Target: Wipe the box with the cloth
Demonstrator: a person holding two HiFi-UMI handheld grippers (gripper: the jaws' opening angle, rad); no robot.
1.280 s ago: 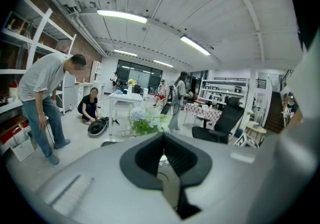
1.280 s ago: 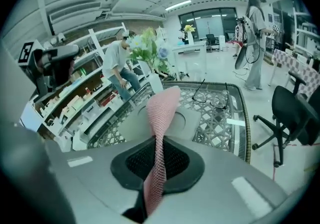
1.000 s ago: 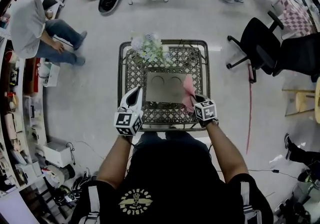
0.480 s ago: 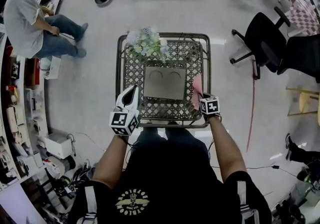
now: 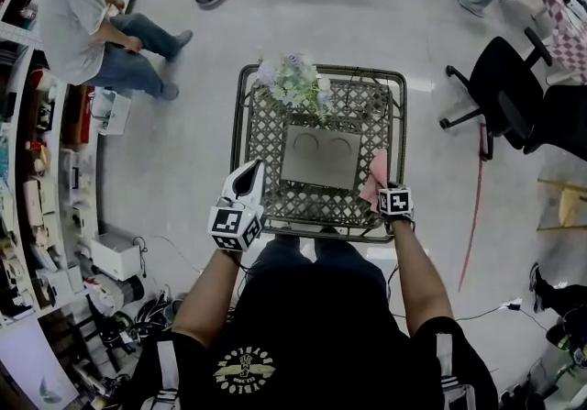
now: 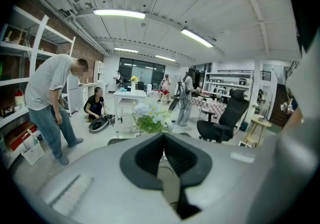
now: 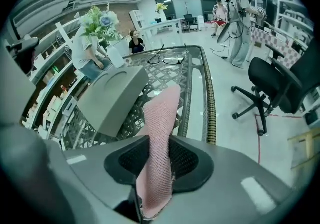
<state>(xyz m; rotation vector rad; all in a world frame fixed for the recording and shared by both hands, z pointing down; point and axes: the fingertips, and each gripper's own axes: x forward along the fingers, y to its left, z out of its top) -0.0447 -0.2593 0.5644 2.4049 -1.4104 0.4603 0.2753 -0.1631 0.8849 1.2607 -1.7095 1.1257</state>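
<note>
A flat grey-brown box (image 5: 318,157) (image 7: 115,97) lies in the middle of a metal lattice table (image 5: 240,124). The pink cloth (image 5: 376,177) (image 7: 161,133) hangs to the right of the box, near the table's right front corner. My right gripper (image 5: 381,195) (image 7: 159,154) points steeply down there. Its jaws have just been opening, and the cloth stands loosely between them with gaps at both sides. My left gripper (image 5: 251,170) (image 6: 164,160) hovers at the table's left front edge, shut and empty, pointing toward the box.
A bunch of flowers (image 5: 295,83) (image 7: 97,20) stands at the table's far edge. A person (image 5: 87,18) sits on the floor at the far left beside shelves. A black office chair (image 5: 509,87) stands to the right, and a red cable (image 5: 475,206) runs along the floor.
My right gripper has come down and toward the table's front edge with the cloth, and its jaws have parted. The left gripper has hardly moved.
</note>
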